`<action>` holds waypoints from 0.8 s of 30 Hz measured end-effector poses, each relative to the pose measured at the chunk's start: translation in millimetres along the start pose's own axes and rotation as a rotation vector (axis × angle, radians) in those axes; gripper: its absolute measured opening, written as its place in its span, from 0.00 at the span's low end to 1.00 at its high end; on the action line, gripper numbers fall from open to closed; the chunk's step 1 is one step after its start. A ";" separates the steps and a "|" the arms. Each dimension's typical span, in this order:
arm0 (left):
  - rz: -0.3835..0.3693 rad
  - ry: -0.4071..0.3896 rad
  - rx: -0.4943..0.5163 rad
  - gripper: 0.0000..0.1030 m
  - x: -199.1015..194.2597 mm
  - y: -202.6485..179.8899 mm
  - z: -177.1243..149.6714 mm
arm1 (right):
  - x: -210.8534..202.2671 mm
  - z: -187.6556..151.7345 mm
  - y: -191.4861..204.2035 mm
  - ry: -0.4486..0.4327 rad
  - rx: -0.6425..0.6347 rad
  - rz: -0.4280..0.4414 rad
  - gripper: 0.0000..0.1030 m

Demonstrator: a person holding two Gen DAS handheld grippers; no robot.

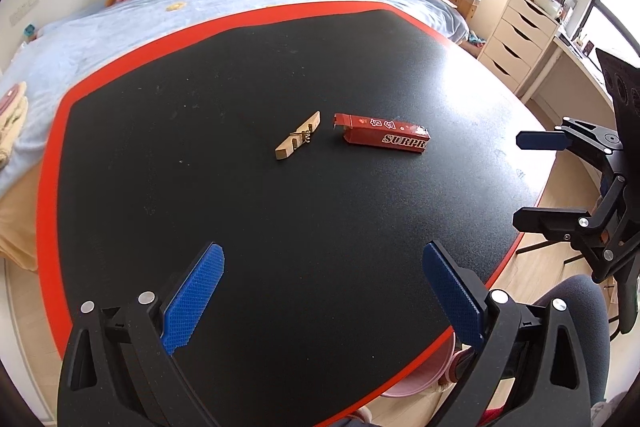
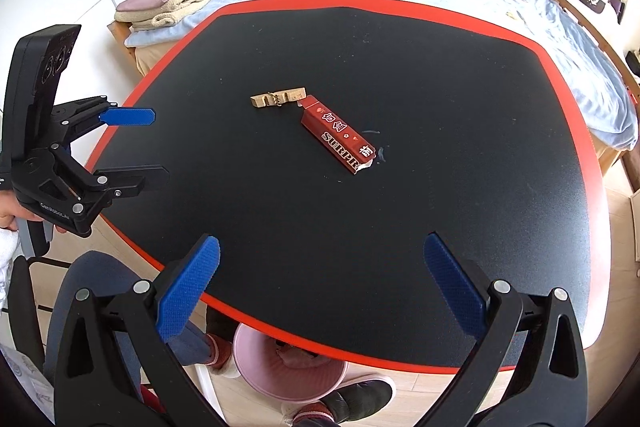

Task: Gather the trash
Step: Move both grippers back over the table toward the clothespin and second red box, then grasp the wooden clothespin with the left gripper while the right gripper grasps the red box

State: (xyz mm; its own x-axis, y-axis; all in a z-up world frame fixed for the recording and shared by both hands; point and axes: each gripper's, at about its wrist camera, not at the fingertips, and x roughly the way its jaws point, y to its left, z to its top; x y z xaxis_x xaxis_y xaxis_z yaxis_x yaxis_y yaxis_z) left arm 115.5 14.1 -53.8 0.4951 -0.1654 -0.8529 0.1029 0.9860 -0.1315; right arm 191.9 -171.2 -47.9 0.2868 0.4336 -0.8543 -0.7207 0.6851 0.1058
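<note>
A torn red carton printed "SURPR" lies near the middle of the black table; it also shows in the right wrist view. A wooden clothespin piece with a metal spring lies just left of it, also in the right wrist view. My left gripper is open and empty, above the near edge. My right gripper is open and empty too; it shows at the right in the left wrist view. The left gripper shows at the left in the right wrist view.
A pink bin stands on the floor under the table's near edge, beside feet in slippers. A bed with plush toys lies behind the table. A drawer unit stands at the right. Folded towels sit on the bed corner.
</note>
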 end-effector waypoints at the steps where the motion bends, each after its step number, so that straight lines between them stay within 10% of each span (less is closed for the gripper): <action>1: -0.003 0.005 0.002 0.93 3.0 2.0 2.6 | 4.0 3.3 -1.7 0.004 -0.003 0.001 0.97; 24: -0.018 0.032 0.084 0.92 62.1 29.3 46.0 | 69.9 45.9 -22.9 0.039 -0.090 0.014 0.86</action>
State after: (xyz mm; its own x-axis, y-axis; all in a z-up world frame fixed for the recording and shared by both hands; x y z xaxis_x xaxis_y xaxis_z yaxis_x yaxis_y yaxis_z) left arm 189.0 31.8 -87.3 0.4651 -0.1810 -0.8666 0.1845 0.9772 -0.1050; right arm 257.5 -129.7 -86.7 0.2529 0.4187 -0.8722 -0.7788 0.6229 0.0732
